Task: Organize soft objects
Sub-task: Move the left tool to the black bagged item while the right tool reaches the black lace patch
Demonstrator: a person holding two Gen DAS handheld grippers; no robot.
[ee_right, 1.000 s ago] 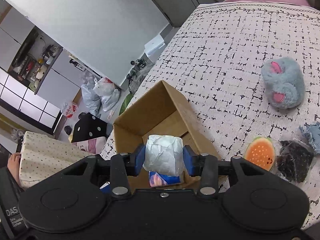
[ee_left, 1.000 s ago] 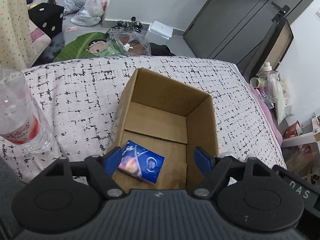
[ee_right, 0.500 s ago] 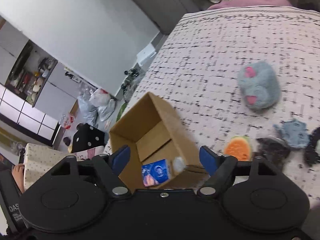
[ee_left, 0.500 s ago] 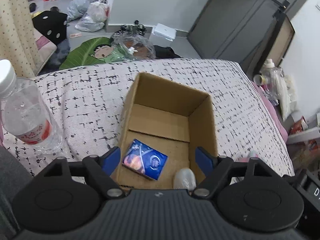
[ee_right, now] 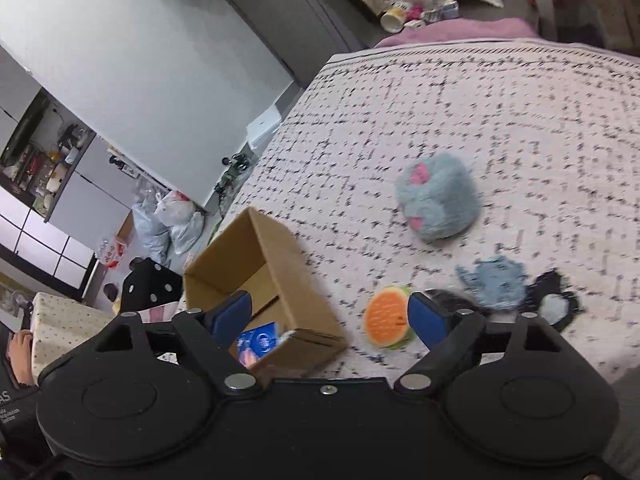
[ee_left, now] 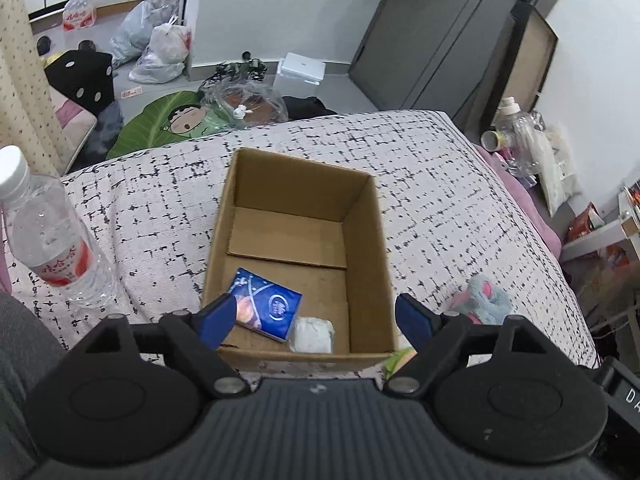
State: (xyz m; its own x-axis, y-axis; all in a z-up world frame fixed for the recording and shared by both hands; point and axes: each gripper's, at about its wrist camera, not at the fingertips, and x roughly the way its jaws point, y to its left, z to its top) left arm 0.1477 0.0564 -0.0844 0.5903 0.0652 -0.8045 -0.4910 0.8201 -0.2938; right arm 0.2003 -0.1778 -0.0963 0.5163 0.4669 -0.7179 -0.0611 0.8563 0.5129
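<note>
The open brown cardboard box (ee_left: 372, 240) is matt, raw paperboard. In it lie a glossy blue plastic-wrapped tissue pack (ee_left: 267, 305) and a crinkly white plastic-wrapped packet (ee_left: 313, 334). The black-flecked white bedspread (ee_left: 440, 184) looks coarsely woven; the clear plastic water bottle (ee_left: 48, 236) shines. At right centre of the right-wrist frame the grey-blue plush toy (ee_right: 438, 202) is fuzzy.

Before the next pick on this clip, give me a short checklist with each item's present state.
1. Right gripper empty, jaws just opened: ok.
2. Left gripper empty: ok.
3. White packet inside box: ok.
4. Blue packet inside box: ok.
5. Box has room: ok.
6. Next targets free to grasp: orange toy, grey plush: ok; dark items blurred: cannot tell.
</note>
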